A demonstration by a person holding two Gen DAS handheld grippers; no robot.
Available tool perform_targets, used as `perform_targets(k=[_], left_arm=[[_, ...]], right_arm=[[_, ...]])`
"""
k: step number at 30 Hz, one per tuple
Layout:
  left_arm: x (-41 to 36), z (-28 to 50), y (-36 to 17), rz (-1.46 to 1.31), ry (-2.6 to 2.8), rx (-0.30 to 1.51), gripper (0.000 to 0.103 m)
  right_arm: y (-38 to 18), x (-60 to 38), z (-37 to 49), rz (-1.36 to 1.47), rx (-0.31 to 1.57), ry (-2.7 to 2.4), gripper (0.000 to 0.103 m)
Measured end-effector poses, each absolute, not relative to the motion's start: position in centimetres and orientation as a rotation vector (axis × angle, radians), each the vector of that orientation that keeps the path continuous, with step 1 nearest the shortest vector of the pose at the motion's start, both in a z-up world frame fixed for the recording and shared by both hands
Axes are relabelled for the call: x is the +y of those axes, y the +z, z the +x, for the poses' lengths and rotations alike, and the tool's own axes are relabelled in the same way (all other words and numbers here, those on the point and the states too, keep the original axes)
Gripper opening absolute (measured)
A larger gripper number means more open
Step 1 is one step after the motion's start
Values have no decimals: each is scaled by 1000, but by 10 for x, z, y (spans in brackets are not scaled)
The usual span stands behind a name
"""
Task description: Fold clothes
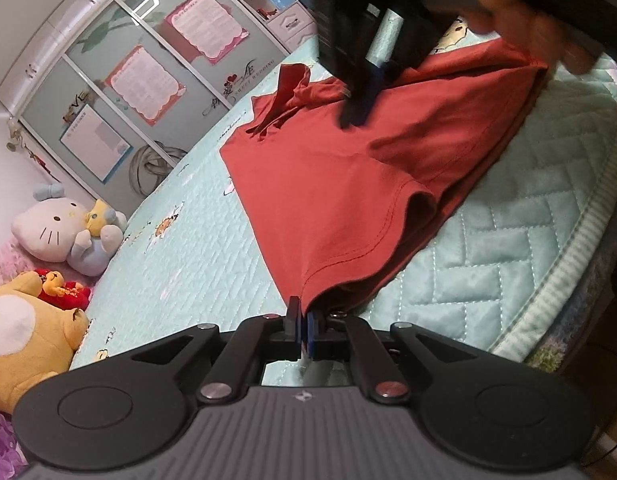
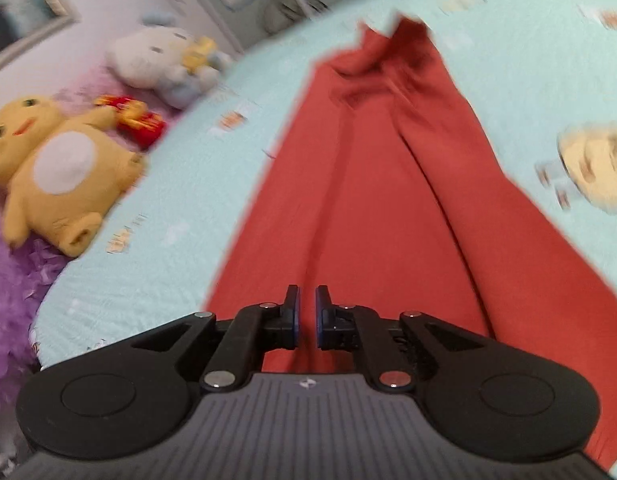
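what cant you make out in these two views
- Right wrist view: motion blur smears the quilt prints, and it is unclear whether the right gripper pinches the red garment.
- Left wrist view: the garment's far corner is hidden behind the right gripper.
- Left gripper: the pinched hem is hidden between its pads.

each tongs unit has a grey ribbed housing with a small pale emblem at its 12 o'clock edge, flanked at 9 and 3 o'clock by round black discs. black link arms carry silver rivets, one reddish, toward black fingers with blue pads on the left tongs (image 1: 303, 326) and right tongs (image 2: 307, 316). the right unit also shows a pale cylinder.
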State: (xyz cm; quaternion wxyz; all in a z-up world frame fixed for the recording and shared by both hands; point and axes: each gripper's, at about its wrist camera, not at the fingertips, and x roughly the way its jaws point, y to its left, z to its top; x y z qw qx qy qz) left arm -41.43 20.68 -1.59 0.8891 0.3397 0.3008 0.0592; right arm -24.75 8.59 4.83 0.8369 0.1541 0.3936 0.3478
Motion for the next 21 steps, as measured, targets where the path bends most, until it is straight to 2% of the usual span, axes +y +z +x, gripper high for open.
perform_targets(k=[9,12,13,14,15,18,21], left_arm=[[201,-415,-19,739,128,640,0],[202,-417,-19,750,124,636,0],[201,-419,-20,758,121,634,0],[201,-419,-21,761,120,630,0],[201,-420,-22,762,120,626,0],[202,-422,-24,768,118,614,0],[202,-424,-26,772,116,602,0]], right_arm=[[55,127,-178,527,766,751,8],[33,162,-142,587,861,730,8],[19,177,-135,570,953,742,7],[6,193,-128,551,1045,753,0],[-3,206,-123,532,1114,776,1],[22,217,-124,438,1035,858,1],[33,196,-104,579,895,733,2]])
